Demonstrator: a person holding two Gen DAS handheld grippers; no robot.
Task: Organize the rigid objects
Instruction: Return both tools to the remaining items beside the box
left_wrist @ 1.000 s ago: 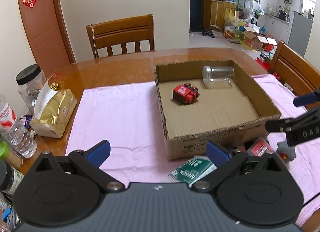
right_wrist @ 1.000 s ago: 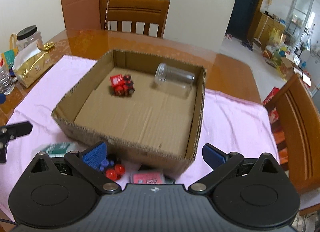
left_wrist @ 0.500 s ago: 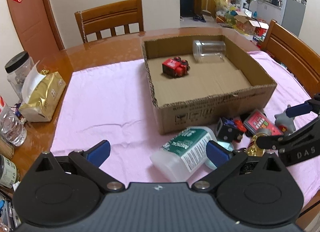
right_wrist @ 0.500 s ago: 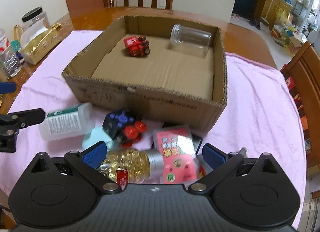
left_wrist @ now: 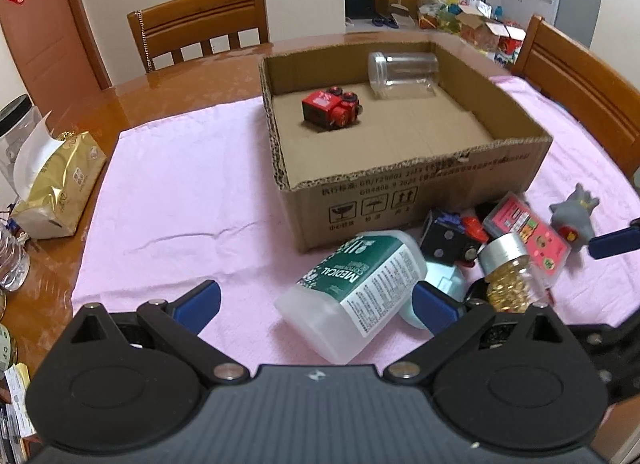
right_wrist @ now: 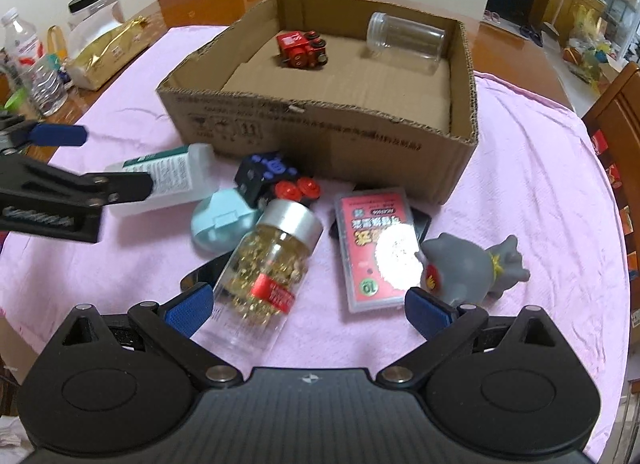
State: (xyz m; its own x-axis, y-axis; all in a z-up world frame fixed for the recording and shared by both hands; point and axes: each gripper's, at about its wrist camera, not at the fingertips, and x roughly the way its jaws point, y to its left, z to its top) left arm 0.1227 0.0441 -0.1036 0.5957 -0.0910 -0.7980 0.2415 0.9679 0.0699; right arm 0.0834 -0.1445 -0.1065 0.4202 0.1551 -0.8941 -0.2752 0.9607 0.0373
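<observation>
Right wrist view: the capsule bottle (right_wrist: 266, 264), silver cap toward the box (right_wrist: 320, 131), lies on its side on the pink cloth (right_wrist: 540, 183) just in front of the box's near wall, between my right gripper (right_wrist: 308, 310) fingers, which stand wide apart and hold nothing. Beside the bottle lie a red card case (right_wrist: 372, 240) and a grey figurine (right_wrist: 472, 268); nearer the box sit a pale blue case (right_wrist: 220, 223) and a black toy (right_wrist: 264, 177). My left gripper (left_wrist: 316, 302), also spread open and empty, hovers over the medical bottle (left_wrist: 356, 292) at the pile's left end. Inside the box, a red train (right_wrist: 300, 47) and a clear jar (right_wrist: 404, 41) already rest against the far side. I judge the bottle the next pick: I should straddle its glass body across the width, close squarely to stop it rolling, and lift clear of the card case before crossing the box wall.
</observation>
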